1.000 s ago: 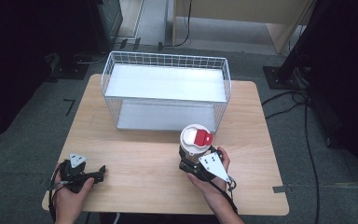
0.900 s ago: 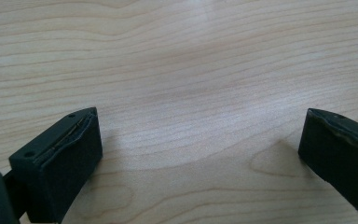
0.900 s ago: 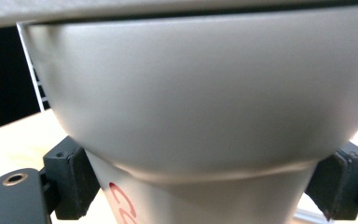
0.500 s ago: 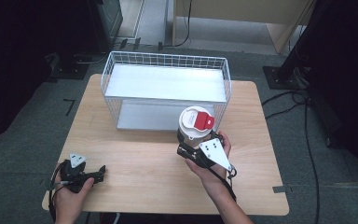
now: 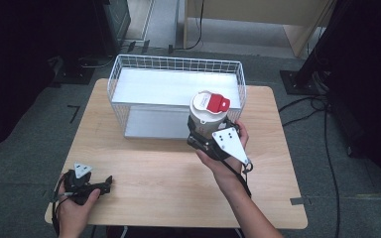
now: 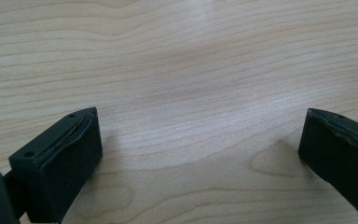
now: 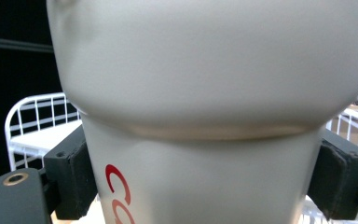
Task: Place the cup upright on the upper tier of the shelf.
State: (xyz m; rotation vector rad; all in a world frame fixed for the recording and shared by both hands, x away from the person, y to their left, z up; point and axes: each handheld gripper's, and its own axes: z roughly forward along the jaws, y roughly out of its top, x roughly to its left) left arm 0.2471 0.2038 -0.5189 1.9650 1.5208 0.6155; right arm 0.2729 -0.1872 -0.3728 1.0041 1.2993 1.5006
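Note:
A cream paper cup (image 5: pixel 206 120) with a white lid and a red tab is held upright above the table, in front of the wire basket (image 5: pixel 129 67). My right gripper (image 5: pixel 204 139) is shut on the cup's body below the lid. In the right gripper view the cup (image 7: pixel 205 112) is very close, with both black fingers (image 7: pixel 72 172) pressed against its sides. My left gripper (image 5: pixel 104 186) rests near the table's front left corner. In the left gripper view its jaws stand wide apart over bare wood (image 6: pixel 191 93), so the left gripper (image 6: pixel 198 154) is open and holds nothing.
The white wire basket has a white floor and stands at the back middle of the wooden table (image 5: pixel 149 173). Black stands and cables lie on the dark floor (image 5: pixel 337 124) around the table.
My right gripper has lifted the cup and carried it away from me toward the basket's front right part. The left gripper has stayed put.

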